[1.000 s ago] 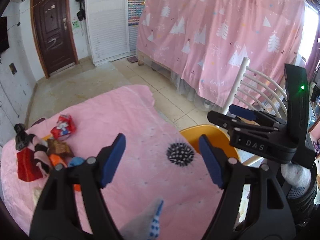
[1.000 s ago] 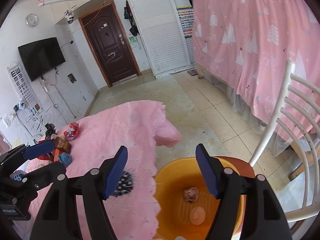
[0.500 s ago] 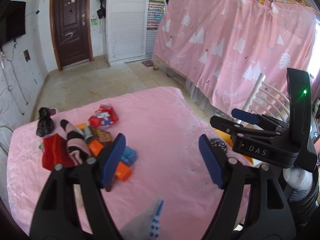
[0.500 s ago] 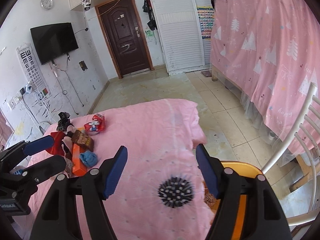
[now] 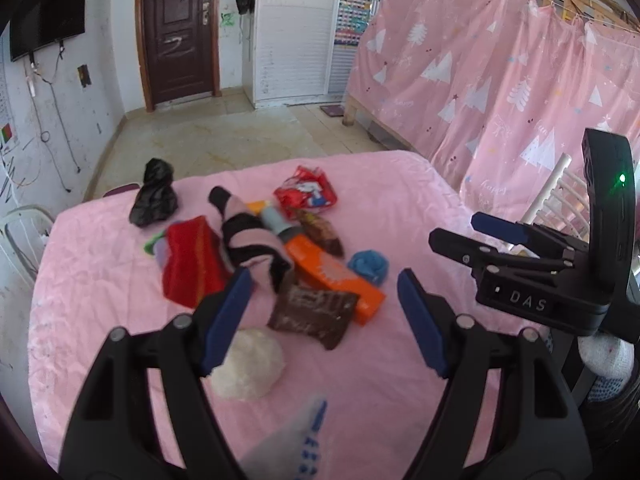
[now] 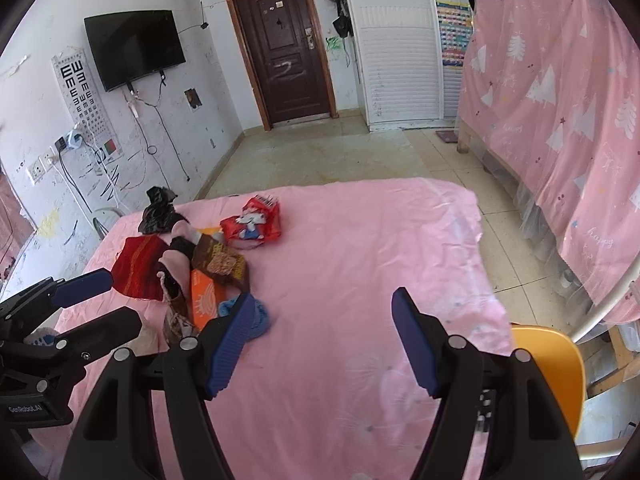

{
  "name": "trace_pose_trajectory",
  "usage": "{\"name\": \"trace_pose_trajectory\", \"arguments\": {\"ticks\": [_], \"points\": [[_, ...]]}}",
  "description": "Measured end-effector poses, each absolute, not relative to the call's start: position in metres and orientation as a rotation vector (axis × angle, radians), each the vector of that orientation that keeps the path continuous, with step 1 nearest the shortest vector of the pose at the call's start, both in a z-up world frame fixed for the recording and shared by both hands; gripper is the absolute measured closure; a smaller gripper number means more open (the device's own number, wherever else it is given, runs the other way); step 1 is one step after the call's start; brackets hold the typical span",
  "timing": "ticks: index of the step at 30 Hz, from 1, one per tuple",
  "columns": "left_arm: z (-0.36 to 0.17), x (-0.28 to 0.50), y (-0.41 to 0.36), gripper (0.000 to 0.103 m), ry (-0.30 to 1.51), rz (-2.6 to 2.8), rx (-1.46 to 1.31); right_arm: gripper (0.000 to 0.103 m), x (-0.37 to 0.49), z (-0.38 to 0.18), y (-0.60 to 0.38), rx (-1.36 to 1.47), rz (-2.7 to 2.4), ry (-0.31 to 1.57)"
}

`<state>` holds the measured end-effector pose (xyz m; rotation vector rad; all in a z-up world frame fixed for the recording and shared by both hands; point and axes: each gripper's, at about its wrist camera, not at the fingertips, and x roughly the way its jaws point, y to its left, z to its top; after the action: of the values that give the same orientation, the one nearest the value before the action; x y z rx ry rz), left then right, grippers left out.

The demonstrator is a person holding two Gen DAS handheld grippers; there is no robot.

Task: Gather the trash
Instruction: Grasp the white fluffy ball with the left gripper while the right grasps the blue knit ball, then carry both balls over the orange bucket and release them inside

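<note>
A heap of trash and clothes lies on the pink-covered table [image 5: 400, 208]: a brown wrapper [image 5: 314, 314], an orange box [image 5: 332, 276], a white wad [image 5: 248, 364], a blue wad [image 5: 370, 266], a red snack bag [image 5: 306, 192], a black bag [image 5: 154, 194], a striped sock [image 5: 248, 236] and a red cloth [image 5: 192, 264]. My left gripper [image 5: 324, 320] is open and empty just above the brown wrapper. My right gripper [image 6: 324, 344] is open and empty over bare pink cloth, right of the heap [image 6: 208, 264]. The orange bin [image 6: 556, 364] shows at the table's right edge.
A white chair [image 6: 600, 312] stands beside the bin. A pink curtain [image 6: 560, 80] hangs on the right. A dark door [image 6: 284, 48] and a wall TV [image 6: 134, 46] are at the back. Bare tiled floor [image 6: 320, 152] lies beyond the table.
Both grippers have swung left, away from the orange bin and the black spiky ball, to the heap on the table. Both stay open and empty.
</note>
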<state>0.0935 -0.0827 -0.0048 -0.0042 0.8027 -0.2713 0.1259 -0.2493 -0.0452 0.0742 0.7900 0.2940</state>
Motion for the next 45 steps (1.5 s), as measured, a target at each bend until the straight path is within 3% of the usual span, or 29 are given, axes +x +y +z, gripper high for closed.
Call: {"name": "trace_pose_trajectory", "arguments": {"ticks": [25, 30, 31, 33, 35, 37, 45], "points": [[-0.067, 0.106, -0.029, 0.031, 0.970, -0.243, -0.051, 0.042, 0.157, -0.084, -0.196, 0.013, 0.307, 0.908], [-0.068, 0.104, -0.034, 0.048, 0.962, -0.249, -0.022, 0.043, 0.156, -0.088, -0.188, -0.012, 0.336, 0.924], [-0.068, 0.104, -0.035, 0.053, 0.961, -0.254, -0.020, 0.048, 0.155, -0.088, -0.188, -0.007, 0.347, 0.925], [-0.068, 0.104, -0.037, 0.053, 0.959, -0.252, -0.014, 0.059, 0.154, -0.088, -0.186, -0.006, 0.364, 0.923], [-0.068, 0.105, -0.038, 0.053, 0.960, -0.252, -0.017, 0.080, 0.151, -0.086, -0.182, -0.013, 0.400, 0.921], [-0.068, 0.105, -0.039, 0.054, 0.961, -0.249, -0.019, 0.089, 0.147, -0.085, -0.177, -0.036, 0.414, 0.916], [-0.052, 0.096, -0.040, 0.054, 0.916, -0.228, -0.020, 0.089, 0.137, -0.069, -0.192, -0.001, 0.395, 0.863]]}}
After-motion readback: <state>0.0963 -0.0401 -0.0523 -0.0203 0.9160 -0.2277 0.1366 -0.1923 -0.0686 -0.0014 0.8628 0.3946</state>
